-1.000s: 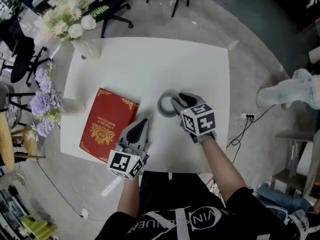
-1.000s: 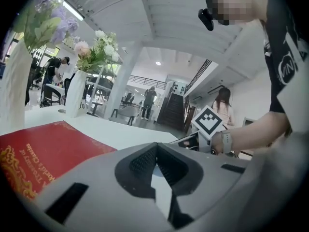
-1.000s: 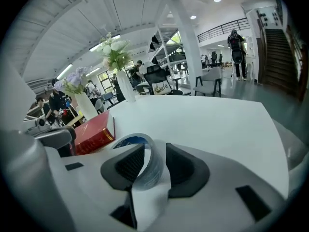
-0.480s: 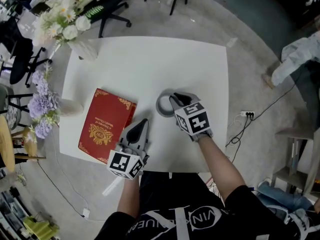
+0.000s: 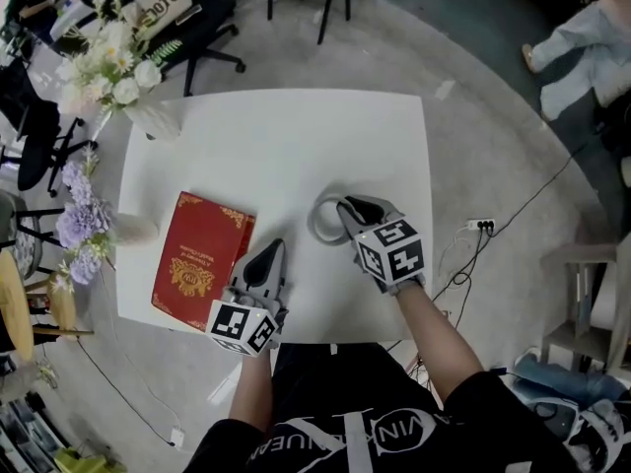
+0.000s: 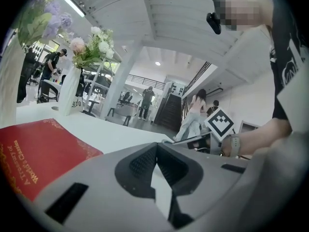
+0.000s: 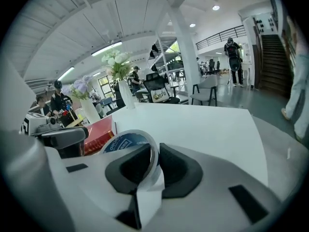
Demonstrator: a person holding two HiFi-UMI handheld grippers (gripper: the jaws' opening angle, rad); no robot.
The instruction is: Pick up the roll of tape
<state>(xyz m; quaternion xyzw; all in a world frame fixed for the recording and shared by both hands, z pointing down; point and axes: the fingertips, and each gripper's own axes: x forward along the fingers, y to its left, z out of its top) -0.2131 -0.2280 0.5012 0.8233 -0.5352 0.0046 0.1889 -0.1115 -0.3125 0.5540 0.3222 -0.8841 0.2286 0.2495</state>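
Observation:
The roll of tape (image 5: 319, 217), a grey-white ring with a blue printed core (image 7: 120, 142), is at the white table's (image 5: 286, 136) right middle. My right gripper (image 5: 342, 205) has the ring's near wall between its black pads (image 7: 174, 166). Its jaws are closing, the pads press on that wall, and the roll is tilted up from the table. My left gripper (image 5: 273, 246) rests near the front edge beside the red book, shut, with nothing between its pads (image 6: 140, 163). From the right gripper view, the left gripper (image 7: 63, 139) shows at the left.
A red book (image 5: 197, 259) with gold print lies at the table's left front. A white vase of pale flowers (image 5: 153, 116) stands at the back left corner, and purple flowers (image 5: 84, 220) hang over the left edge. Chairs stand behind the table; a cable (image 5: 473, 235) lies on the floor at right.
My right gripper's jaws have come together on the tape's wall and it has risen slightly with the roll. The left gripper has stayed put.

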